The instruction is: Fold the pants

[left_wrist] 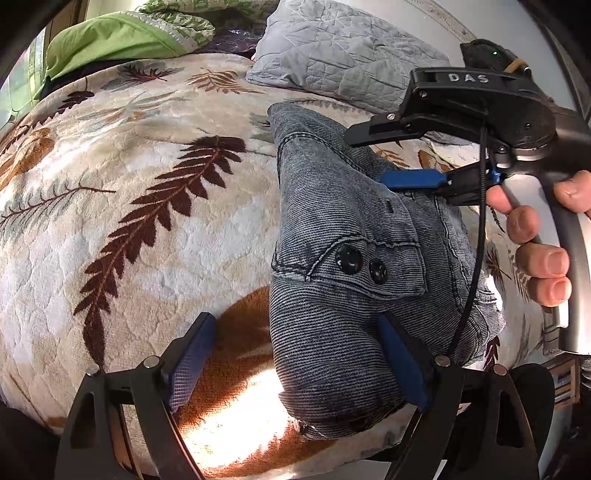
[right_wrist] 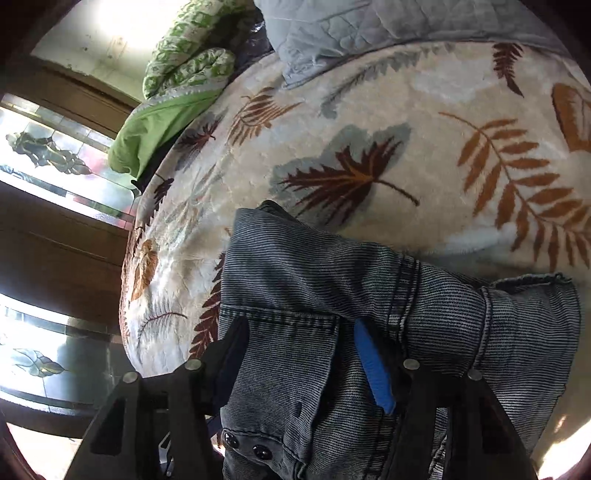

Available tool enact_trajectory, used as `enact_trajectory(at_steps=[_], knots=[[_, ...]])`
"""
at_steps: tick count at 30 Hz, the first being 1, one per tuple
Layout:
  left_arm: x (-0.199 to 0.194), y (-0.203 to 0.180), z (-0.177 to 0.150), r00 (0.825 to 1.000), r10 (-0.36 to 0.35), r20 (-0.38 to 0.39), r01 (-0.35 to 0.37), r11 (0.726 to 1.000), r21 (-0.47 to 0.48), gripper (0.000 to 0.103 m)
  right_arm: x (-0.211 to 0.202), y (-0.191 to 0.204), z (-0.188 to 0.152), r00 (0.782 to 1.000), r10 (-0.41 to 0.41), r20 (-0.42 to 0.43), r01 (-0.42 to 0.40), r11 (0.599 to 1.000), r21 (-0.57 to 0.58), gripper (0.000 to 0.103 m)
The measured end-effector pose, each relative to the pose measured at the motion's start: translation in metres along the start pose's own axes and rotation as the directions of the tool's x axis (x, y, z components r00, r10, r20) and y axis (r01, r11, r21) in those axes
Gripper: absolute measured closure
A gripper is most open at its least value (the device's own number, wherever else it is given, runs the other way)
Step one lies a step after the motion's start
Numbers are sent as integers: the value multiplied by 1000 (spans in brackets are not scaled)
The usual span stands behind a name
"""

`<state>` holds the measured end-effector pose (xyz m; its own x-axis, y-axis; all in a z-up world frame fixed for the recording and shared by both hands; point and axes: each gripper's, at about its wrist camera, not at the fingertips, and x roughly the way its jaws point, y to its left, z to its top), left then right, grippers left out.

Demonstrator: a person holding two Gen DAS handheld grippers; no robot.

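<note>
Pants in grey denim lie folded on a leaf-print blanket, two black buttons facing up. The left gripper stands wide, its right pad touching the near end of the bundle, its left pad over bare blanket; nothing is clamped. The right gripper straddles a fold of the denim, jaws partly apart; whether the pads press on it cannot be told. A hand holds its handle. Beyond lie a grey pillow and green bedding.
</note>
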<state>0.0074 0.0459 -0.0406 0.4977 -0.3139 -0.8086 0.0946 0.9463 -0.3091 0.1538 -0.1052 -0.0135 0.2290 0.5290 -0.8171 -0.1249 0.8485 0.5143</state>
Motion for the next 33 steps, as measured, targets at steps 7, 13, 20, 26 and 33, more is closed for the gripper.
enact_trajectory(at_steps=[7,13,20,26,33], knots=[[-2,3,0,1000,-20,0,20,1000,-17,15,-30,-2,-39,993,110,36,-110,994,5,34],[-13,19,-1,997,-80,21,81,992,-98,15,-27,-19,-53,991,127,46,-130,989,73,37],[-30,30,3,995,-13,95,27,989,-148,15,-28,-43,-90,986,149,74,-155,984,84,33],[-33,25,0,990,85,110,-71,990,-121,15,-68,-25,-100,969,170,181,-174,985,3,32],[-35,19,1,976,174,129,-165,983,-77,15,-55,-48,-126,974,143,175,-155,986,54,30]])
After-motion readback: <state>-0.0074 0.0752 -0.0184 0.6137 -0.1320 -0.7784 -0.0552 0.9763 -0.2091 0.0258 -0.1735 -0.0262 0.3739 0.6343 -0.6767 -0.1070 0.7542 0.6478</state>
